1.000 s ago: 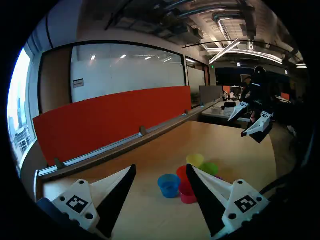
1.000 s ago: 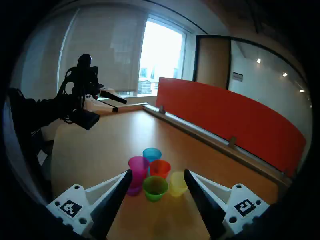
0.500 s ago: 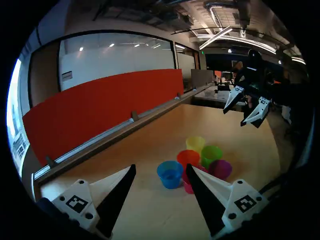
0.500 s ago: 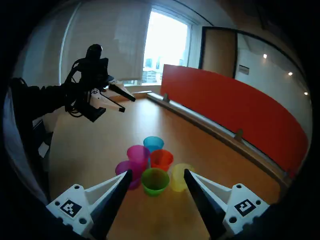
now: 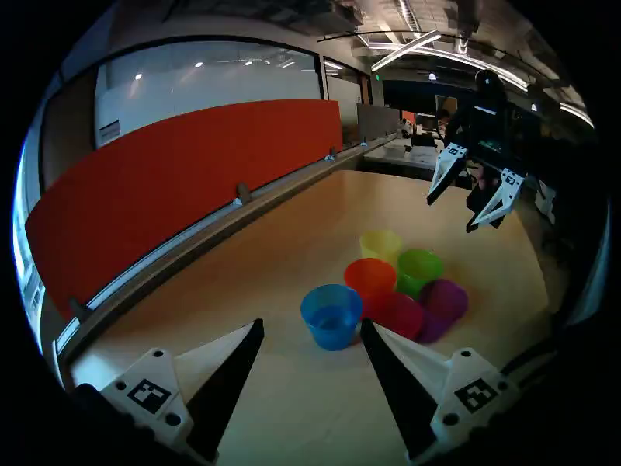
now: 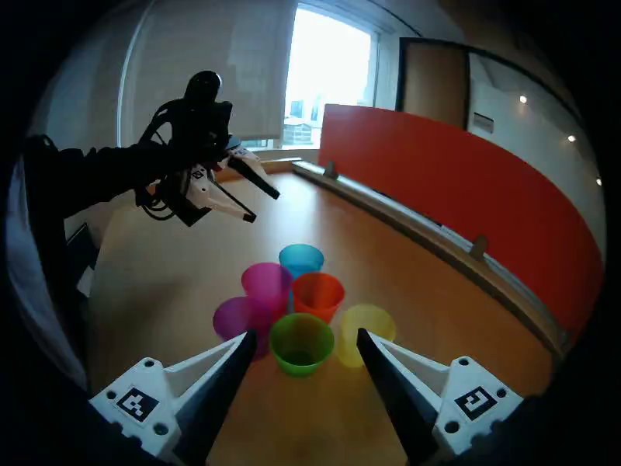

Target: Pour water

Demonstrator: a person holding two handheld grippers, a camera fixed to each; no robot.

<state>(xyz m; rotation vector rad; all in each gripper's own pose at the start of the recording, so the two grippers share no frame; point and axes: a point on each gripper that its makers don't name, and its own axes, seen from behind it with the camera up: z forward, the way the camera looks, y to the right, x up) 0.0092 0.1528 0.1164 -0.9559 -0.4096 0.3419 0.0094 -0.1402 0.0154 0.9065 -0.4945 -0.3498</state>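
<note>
- In the left gripper view, a red partition (image 5: 155, 179) runs along the left side of the light wooden table (image 5: 310, 210).
- The left hand-held gripper (image 5: 310, 325) sits at the bottom of that view. Its two fingers are spread wide with nothing between them, and it touches no cup.
- Just ahead of its gap stands the blue cup (image 5: 331, 314), upright and the nearest of a cluster of six. I cannot tell whether it holds water.
- To the right of it come the orange cup (image 5: 370, 276), the yellow cup (image 5: 380, 245), the pink cup (image 5: 400, 313), the green cup (image 5: 419, 268) and, farthest right, the purple cup (image 5: 445, 299). All are upright and packed close together near the middle of the table.
- Beyond the cluster, at upper right, the right hand-held gripper (image 5: 450, 213) is held in the air with its fingers apart and empty.
- In the right gripper view, a dark-sleeved arm (image 6: 85, 175) at upper left holds the left hand-held gripper, fingers parted, well apart from the cups.
- There the purple cup is leftmost, with the pink cup beside it and the blue cup at the back.
- The green cup is nearest, just ahead of the right hand-held gripper's wide-spread fingers, and the yellow cup is on the right.
- A bright window (image 6: 330, 78) lies beyond the table.
</note>
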